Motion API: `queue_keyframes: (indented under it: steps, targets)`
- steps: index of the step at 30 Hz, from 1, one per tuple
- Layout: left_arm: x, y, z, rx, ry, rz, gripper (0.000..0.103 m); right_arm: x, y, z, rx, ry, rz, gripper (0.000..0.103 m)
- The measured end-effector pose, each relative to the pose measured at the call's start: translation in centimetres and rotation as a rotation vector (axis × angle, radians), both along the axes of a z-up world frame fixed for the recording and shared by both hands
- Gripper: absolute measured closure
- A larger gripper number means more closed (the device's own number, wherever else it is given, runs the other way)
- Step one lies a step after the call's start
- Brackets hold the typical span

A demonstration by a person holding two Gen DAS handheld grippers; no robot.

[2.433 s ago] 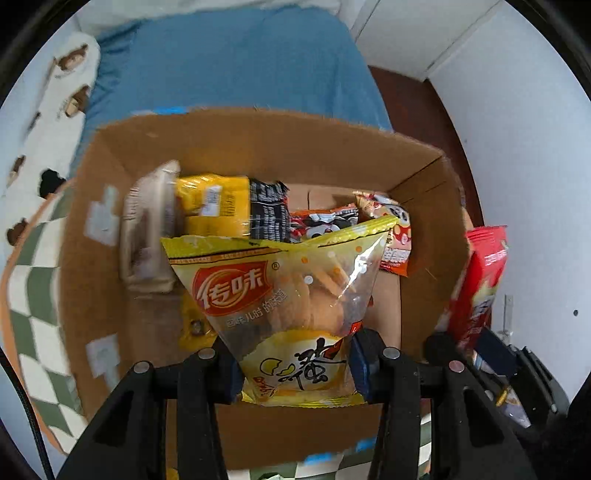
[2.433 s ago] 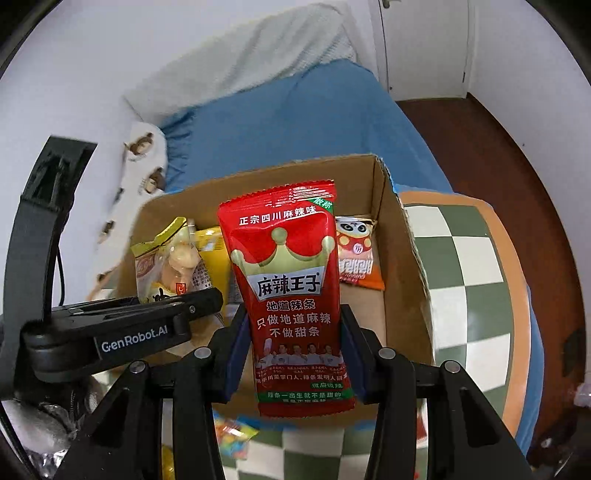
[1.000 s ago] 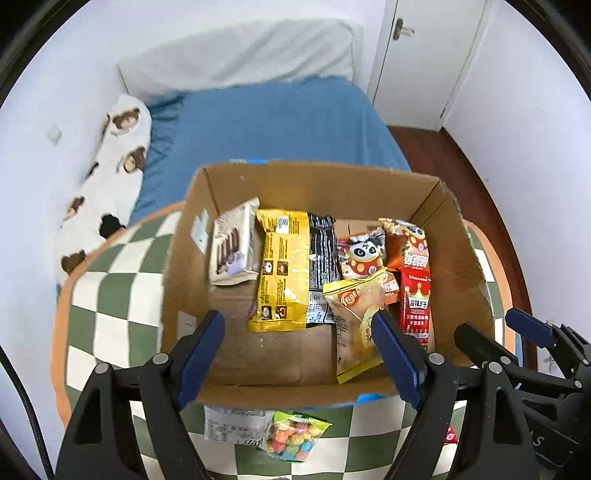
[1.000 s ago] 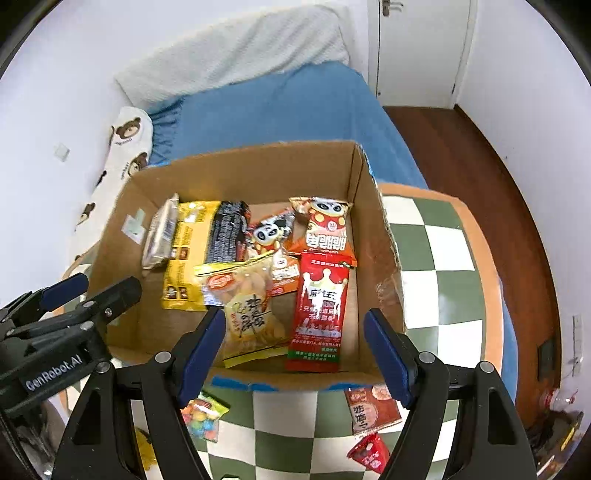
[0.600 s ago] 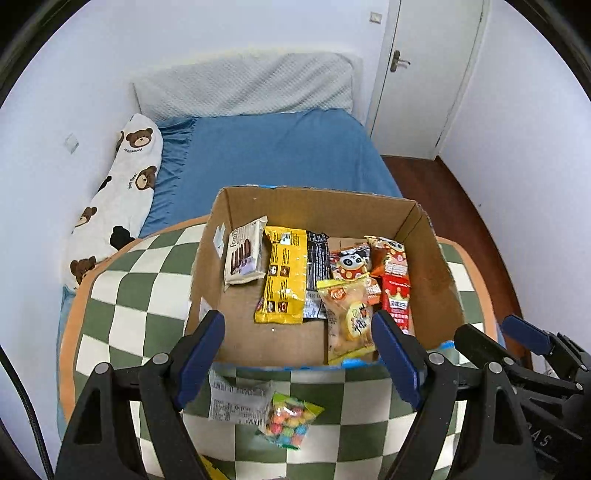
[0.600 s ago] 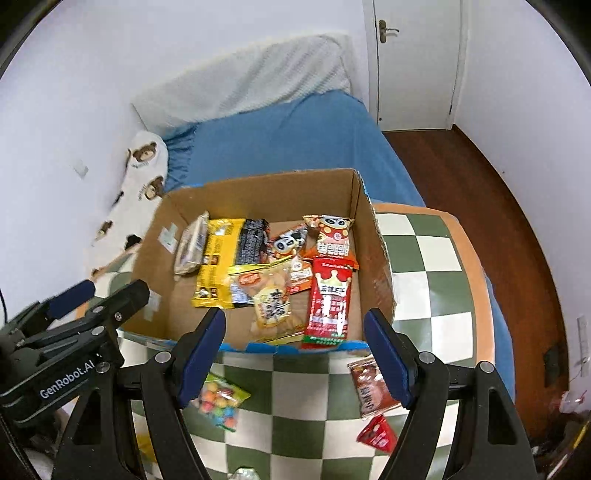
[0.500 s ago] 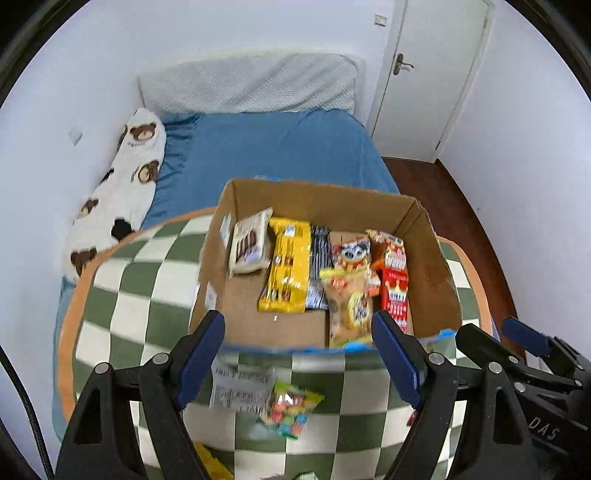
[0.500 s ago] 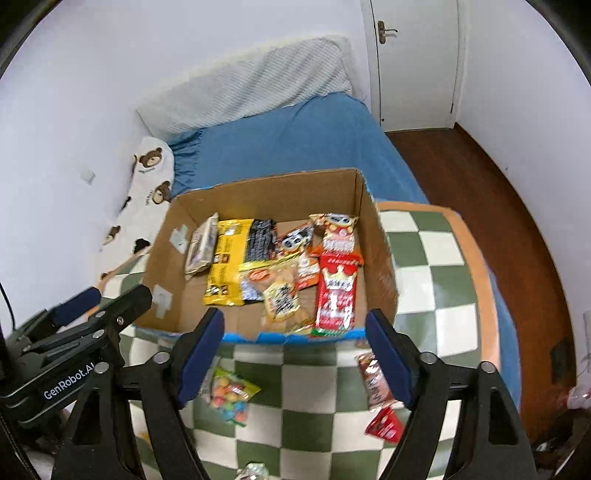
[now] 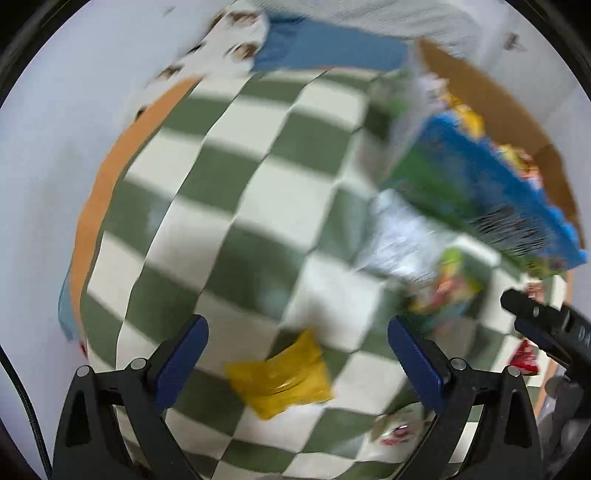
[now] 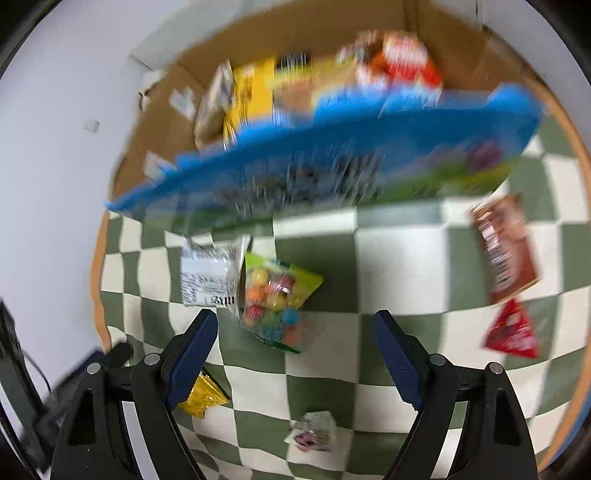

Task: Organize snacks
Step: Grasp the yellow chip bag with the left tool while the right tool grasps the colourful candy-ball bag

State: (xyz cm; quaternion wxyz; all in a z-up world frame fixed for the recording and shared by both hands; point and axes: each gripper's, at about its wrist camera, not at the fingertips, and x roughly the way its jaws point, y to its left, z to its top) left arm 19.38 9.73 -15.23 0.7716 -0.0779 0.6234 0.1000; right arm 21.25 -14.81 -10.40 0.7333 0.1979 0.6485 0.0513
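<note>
Both views are motion-blurred. My left gripper (image 9: 297, 354) is open and empty, low over the green-and-white checked table (image 9: 258, 184), with a small yellow packet (image 9: 280, 376) between its fingers. My right gripper (image 10: 295, 347) is open and empty just below a clear bag of colourful candies (image 10: 275, 299). A white packet (image 10: 210, 275) lies left of that bag. The cardboard box (image 10: 303, 48), with blue tape on its front wall, holds several snack packets. A brown packet (image 10: 504, 247), a red packet (image 10: 511, 330), a small clear-wrapped sweet (image 10: 312, 432) and the yellow packet (image 10: 201, 397) lie loose on the table.
The table has an orange rim (image 9: 110, 162). A blue bed (image 9: 325, 51) and a bear-print pillow (image 9: 229, 33) lie beyond it, with white wall to the left. The right gripper's body (image 9: 546, 328) shows at the right edge of the left wrist view.
Both grippers let go of their packets into the box, pulled back, and have now dropped low toward the loose snacks on the table. The left view has swung left.
</note>
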Motion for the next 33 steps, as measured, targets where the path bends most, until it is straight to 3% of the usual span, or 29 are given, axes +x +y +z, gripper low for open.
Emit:
queue_keyframes:
  steps: [5, 9, 10, 12, 17, 20, 23, 27, 29, 31, 33]
  targets:
    - [-1.6, 2.4, -3.6, -0.027, 0.1, 0.093, 0.003, 1.4, 3.4, -4.9, -0.048, 0.072, 0.02, 0.015]
    - [-2.5, 2.1, -5.5, -0.065, 0.159, 0.078, 0.003, 2.2, 5.6, -7.2, -0.086, 0.107, 0.038, 0.017]
    - [-2.7, 1.8, -5.6, -0.059, 0.159, 0.056, 0.003, 2.2, 5.8, -7.4, -0.091, 0.109, 0.044, 0.02]
    - [-3.1, 0.7, -5.6, -0.033, 0.156, -0.024, 0.003, 2.0, 6.5, -7.7, -0.099, 0.106, 0.085, 0.041]
    - [-4.2, -3.5, -5.7, 0.12, 0.172, -0.314, 0.003, 0.5, 7.3, -7.3, -0.184, 0.101, 0.249, 0.044]
    - [-4.7, -5.1, -7.3, 0.199, 0.224, -0.422, 0.003, -0.8, 7.0, -7.4, -0.223, 0.114, 0.314, 0.044]
    - [-3.9, -4.6, -8.8, 0.224, 0.256, -0.371, 0.003, -2.0, 6.4, -7.7, -0.236, 0.13, 0.335, 0.044]
    - [-2.3, -1.3, -8.9, 0.127, 0.241, -0.178, 0.003, -3.3, 5.4, -8.1, -0.231, 0.14, 0.321, 0.044]
    - [-2.0, -0.3, -8.5, 0.078, 0.234, -0.13, 0.003, -3.7, 4.8, -8.3, -0.224, 0.143, 0.31, 0.044]
    - [-2.4, -0.4, -8.0, 0.034, 0.226, -0.138, 0.003, -4.3, 4.5, -8.4, -0.215, 0.144, 0.301, 0.044]
    - [-2.9, -1.5, -8.0, 0.04, 0.234, -0.199, 0.003, -4.8, 4.2, -8.5, -0.199, 0.144, 0.286, 0.041]
